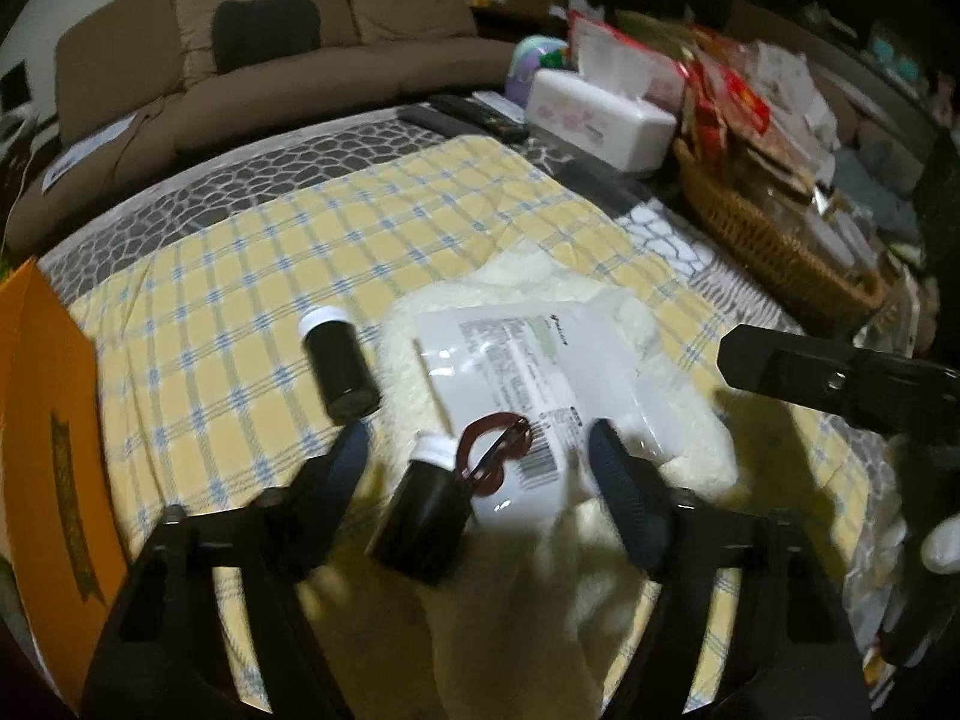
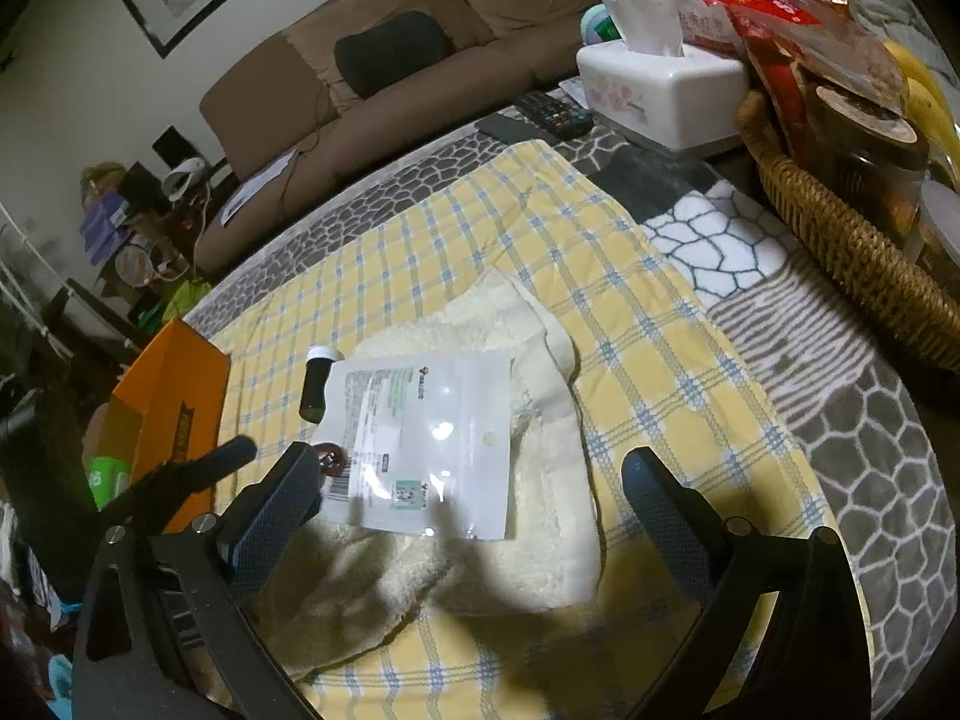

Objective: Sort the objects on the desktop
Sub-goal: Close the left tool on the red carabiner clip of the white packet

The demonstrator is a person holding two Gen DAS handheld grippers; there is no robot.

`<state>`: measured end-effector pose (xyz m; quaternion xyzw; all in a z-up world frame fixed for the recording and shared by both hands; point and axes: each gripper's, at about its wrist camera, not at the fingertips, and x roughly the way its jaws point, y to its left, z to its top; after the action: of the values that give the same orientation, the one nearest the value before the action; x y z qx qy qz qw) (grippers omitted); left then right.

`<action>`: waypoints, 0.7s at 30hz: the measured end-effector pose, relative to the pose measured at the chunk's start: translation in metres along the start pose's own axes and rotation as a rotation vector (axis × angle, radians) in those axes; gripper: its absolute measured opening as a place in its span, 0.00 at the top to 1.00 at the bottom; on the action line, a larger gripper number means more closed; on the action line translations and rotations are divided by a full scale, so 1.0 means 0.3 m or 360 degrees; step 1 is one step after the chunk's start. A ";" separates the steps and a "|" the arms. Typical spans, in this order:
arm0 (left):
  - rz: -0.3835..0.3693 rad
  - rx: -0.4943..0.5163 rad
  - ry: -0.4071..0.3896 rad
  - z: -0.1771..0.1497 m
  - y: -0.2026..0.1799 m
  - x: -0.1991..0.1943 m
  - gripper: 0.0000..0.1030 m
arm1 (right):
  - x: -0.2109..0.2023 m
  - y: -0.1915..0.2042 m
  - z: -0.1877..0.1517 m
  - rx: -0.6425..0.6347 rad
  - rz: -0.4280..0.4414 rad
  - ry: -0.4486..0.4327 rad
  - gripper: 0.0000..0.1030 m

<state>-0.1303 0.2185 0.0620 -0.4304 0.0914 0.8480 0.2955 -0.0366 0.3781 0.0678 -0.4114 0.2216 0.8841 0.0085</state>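
**Closing on the near bottle w/o snagging the clip**

Left wrist view: my left tool (image 1: 477, 456) sits low over the near dark bottle (image 1: 429, 513), white cap pointing away, lying tilted on the cream towel (image 1: 672, 420). Fingers are apart, one each side of the bottle, pads not touching it yet. Nothing clamped. A red clip (image 1: 495, 450) lies against the bottle's cap end, on the corner of the clear bag (image 1: 522, 384). So I'd squeeze on the bottle body, below the cap, & keep the right-hand finger off bag + clip, else they lift too. A 2nd dark bottle (image 1: 339, 363) lies further out on the yellow check cloth (image 1: 240, 276), well clear. Orange box (image 1: 42, 420) at the left edge is prob. the drop spot; can't be sure.

Right wrist view: my right tool (image 2: 474, 480) hovers over bag + towel, fingers wide apart, empty. Best kept out of the left's way. The near bottle is hidden here behind a finger; only the far one shows.
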 end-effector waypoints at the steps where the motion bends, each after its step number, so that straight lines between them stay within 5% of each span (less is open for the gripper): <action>1: 0.0011 0.0023 0.0021 0.004 -0.009 0.017 0.44 | -0.001 0.002 0.000 0.0001 -0.0001 -0.0001 0.01; 6: 0.0008 0.0047 0.0052 0.001 -0.021 0.063 0.48 | 0.005 -0.012 -0.005 0.0031 -0.0010 0.0004 0.03; 10: -0.0008 0.0028 0.0006 0.005 -0.022 0.051 0.79 | 0.015 -0.031 -0.006 0.0063 0.0002 0.0012 0.09; 21: -0.0193 -0.0253 -0.0043 0.006 0.084 -0.036 0.78 | 0.013 -0.023 -0.012 0.0066 0.0026 0.0029 0.12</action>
<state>-0.1413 0.1944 0.0689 -0.4458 -0.0064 0.8388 0.3124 -0.0353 0.3823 0.0604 -0.4173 0.2433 0.8755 0.0077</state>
